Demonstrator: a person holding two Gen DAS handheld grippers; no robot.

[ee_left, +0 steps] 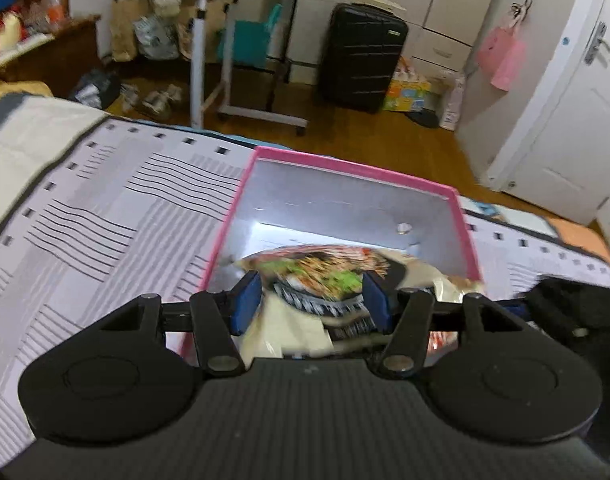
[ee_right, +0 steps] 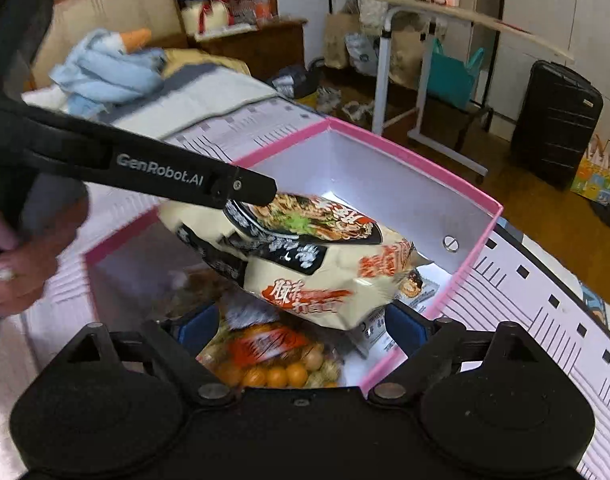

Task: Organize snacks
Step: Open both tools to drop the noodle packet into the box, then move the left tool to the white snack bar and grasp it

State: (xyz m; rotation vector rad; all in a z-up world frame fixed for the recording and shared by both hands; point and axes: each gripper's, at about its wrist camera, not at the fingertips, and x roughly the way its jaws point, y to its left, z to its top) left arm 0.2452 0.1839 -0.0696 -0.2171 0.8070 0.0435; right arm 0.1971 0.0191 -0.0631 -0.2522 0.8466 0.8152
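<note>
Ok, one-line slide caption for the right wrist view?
Left gripper lowers a noodle packet into the pink box, above another snack bag.

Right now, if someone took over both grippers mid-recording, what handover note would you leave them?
Left gripper: shut on the noodle packet, held over the pink box.
Right gripper: open, nothing between its pads, low over the near end of the box.
In the box: a bag of round orange snacks, under the packet.
Done: that bag is in.
Left: lower and release the noodle packet, then withdraw both grippers.
</note>
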